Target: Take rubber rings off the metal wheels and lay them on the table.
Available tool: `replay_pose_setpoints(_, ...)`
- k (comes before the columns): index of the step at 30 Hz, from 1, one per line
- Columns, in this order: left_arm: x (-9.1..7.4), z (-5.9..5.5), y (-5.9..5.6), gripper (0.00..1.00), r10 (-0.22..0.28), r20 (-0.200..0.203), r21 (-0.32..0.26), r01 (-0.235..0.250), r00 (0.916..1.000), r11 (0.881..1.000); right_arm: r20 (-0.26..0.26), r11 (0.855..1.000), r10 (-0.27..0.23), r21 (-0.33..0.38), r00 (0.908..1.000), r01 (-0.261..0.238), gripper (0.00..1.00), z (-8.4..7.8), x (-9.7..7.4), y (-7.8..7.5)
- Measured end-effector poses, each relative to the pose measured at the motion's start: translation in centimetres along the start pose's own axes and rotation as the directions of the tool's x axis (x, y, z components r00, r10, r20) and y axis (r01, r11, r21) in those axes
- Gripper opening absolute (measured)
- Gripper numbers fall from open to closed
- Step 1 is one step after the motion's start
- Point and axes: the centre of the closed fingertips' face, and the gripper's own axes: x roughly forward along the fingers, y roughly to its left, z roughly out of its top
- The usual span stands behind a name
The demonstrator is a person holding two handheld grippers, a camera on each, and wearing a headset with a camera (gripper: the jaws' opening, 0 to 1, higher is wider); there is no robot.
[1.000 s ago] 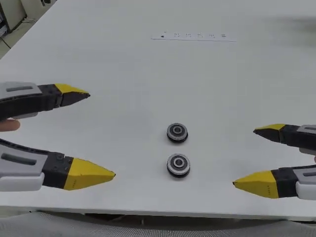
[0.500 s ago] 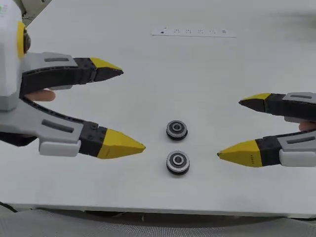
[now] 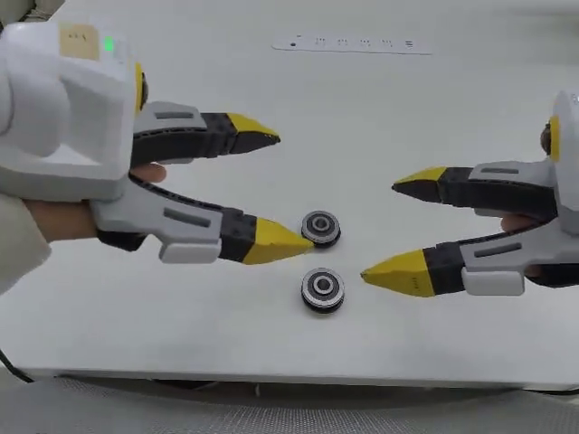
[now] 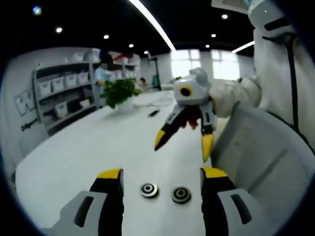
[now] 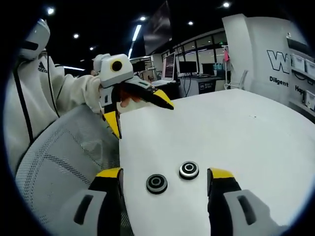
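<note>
near wheel [image 3: 322, 288]: we've got it on the counter [image 3: 362, 117], close to the front edge
far wheel [image 3: 320, 228]: right behind the near one, close but not touching
left tongs [image 3: 293, 192]: left of the wheels, pointing right; near jaw tip just beside the far wheel, we can't tell if it touches
right tongs [image 3: 378, 231]: right of the wheels, pointing left; near jaw tip just beside the near wheel, apart from it
both wheels: between the two tongs
label strip [image 3: 351, 43]: way back on the counter, well apart from all that

Bright, even overhead light; faint shadows under wheels [image 3: 321, 229]. Gripper views: fisheye bend at edges, ceiling strip [image 4: 150, 22] glaring near 12 o'clock, background perhaps soft.
</note>
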Motion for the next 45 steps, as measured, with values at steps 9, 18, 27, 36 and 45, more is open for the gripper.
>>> replay_pose_setpoints(9, 2.2, -3.0, -1.0, 0.60, -0.032, -0.036, -0.007, 0.032, 0.9988, 0.999, 0.001, 0.999, 0.030, 0.013, 0.9995, -0.030, 0.59, -1.2, 1.4, 0.1)
replay_pose_setpoints(18, 3.3, -5.1, -1.8, 0.56, -0.050, -0.086, 0.003, 0.050, 0.9950, 0.999, -0.002, 0.998, 0.054, 0.023, 0.9985, -0.054, 0.54, -2.4, 2.3, 0.2)
replay_pose_setpoints(27, 4.0, -6.0, -2.4, 0.44, -0.063, -0.080, -0.031, 0.061, 0.9948, 0.998, -0.065, 0.995, 0.091, -0.024, 0.9937, -0.093, 0.48, -4.5, 3.6, 1.1)
replay_pose_setpoints(36, 4.8, -7.0, -3.4, 0.36, -0.092, -0.103, -0.038, 0.089, 0.9904, 0.995, -0.113, 0.992, 0.099, -0.064, 0.9886, -0.107, 0.38, -6.0, 4.4, 1.4)
replay_pose_setpoints(45, 5.3, -7.9, -3.6, 0.27, -0.082, -0.124, -0.036, 0.078, 0.9889, 0.996, -0.141, 0.992, 0.080, -0.082, 0.9869, -0.092, 0.32, -7.1, 4.9, 1.4)
